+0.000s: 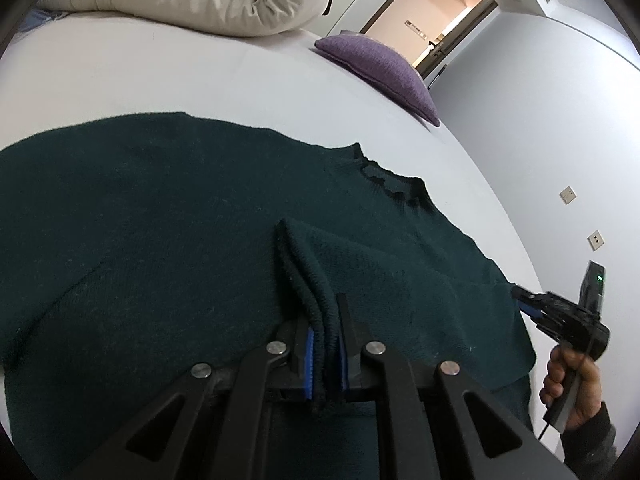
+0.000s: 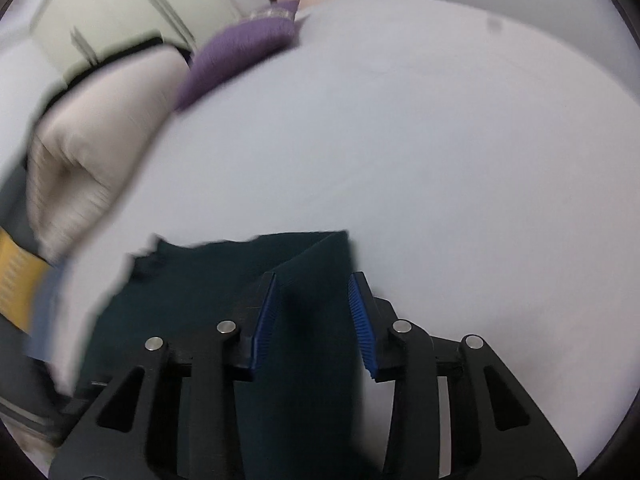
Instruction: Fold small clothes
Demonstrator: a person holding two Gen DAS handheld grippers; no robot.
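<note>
**Now: cuff pinched, second grip pending**

Flat on the bed (image 1: 160, 72) lies the sweater (image 1: 160, 208) — left gripper (image 1: 325, 344) clamped on its cuff. Right gripper (image 2: 316, 312) straddles cloth, pads apart. Close squarely before lifting — keep both edges level.

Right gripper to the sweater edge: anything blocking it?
Nothing visible. The sweater edge already lies between the right gripper pads, which aren't pressing it yet. The bed beyond is bare; the purple pillow and duvet sit far off. The left gripper is shut on a sweater fold.
</note>
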